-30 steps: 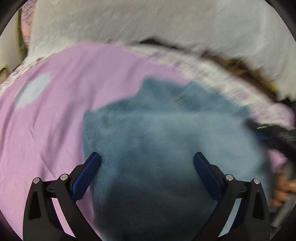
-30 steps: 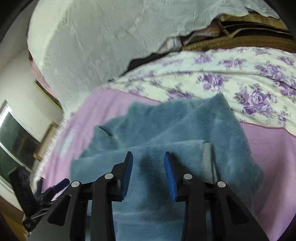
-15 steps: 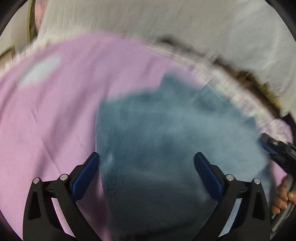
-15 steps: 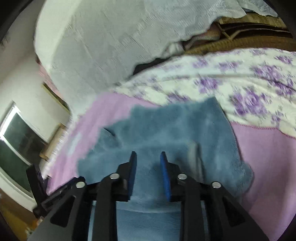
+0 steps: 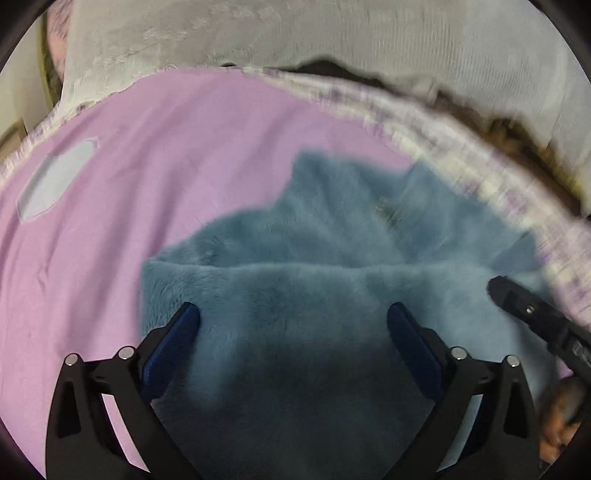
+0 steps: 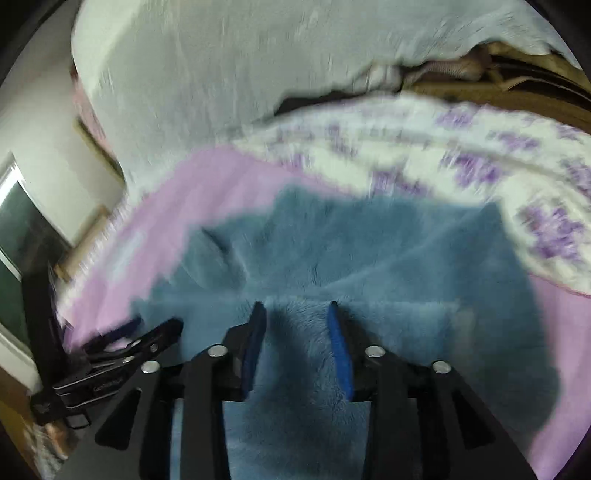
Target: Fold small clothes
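A fluffy blue-grey garment [image 5: 332,266] lies partly folded on a pink sheet [image 5: 147,155]. My left gripper [image 5: 291,317] is wide open just above the garment's near folded layer, holding nothing. In the right wrist view the same garment [image 6: 369,251] fills the middle. My right gripper [image 6: 295,314] has its jaws part closed with a raised fold of the garment between them. The right gripper's body shows at the right edge of the left wrist view [image 5: 535,314]. The left gripper shows at the lower left of the right wrist view [image 6: 122,350].
A white textured blanket [image 5: 295,33] is heaped at the back. A white cover with purple flowers [image 6: 461,158] lies behind and to the right of the garment. A pale grey patch [image 5: 55,181] marks the pink sheet at left. A window [image 6: 22,236] is far left.
The right gripper's jaws have narrowed around a fold of the garment. Both views have shifted and the garment's near layer now lies folded across under the left gripper.
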A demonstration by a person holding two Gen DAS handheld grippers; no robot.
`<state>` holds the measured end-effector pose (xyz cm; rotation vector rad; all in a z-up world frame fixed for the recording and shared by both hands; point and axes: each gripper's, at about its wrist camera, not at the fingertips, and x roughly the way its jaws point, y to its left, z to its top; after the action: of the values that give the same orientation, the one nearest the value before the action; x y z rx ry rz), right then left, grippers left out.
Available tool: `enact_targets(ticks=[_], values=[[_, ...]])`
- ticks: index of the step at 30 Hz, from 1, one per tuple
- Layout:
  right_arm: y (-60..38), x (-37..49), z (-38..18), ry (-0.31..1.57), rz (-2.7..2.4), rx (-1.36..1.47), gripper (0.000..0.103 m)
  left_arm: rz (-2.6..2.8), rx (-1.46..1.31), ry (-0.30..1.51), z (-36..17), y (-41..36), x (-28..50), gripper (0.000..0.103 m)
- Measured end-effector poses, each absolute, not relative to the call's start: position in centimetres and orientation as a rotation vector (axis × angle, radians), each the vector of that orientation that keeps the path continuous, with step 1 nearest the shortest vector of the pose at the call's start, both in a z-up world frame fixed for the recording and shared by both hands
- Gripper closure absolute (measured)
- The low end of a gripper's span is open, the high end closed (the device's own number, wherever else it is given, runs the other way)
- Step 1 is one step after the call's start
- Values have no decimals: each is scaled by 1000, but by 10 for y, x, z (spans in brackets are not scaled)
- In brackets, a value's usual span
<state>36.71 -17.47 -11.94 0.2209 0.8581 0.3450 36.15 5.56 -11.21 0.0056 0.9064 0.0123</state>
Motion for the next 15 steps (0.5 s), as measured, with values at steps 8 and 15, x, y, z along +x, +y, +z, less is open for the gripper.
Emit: enact_targets(ticks=[8, 15], values=[[-181, 313, -91, 775, 343, 145, 65, -61, -69, 797, -85, 74, 312, 5], [-173, 299, -117, 825, 319, 56, 58, -106, -90, 921, -114, 87, 295, 4]])
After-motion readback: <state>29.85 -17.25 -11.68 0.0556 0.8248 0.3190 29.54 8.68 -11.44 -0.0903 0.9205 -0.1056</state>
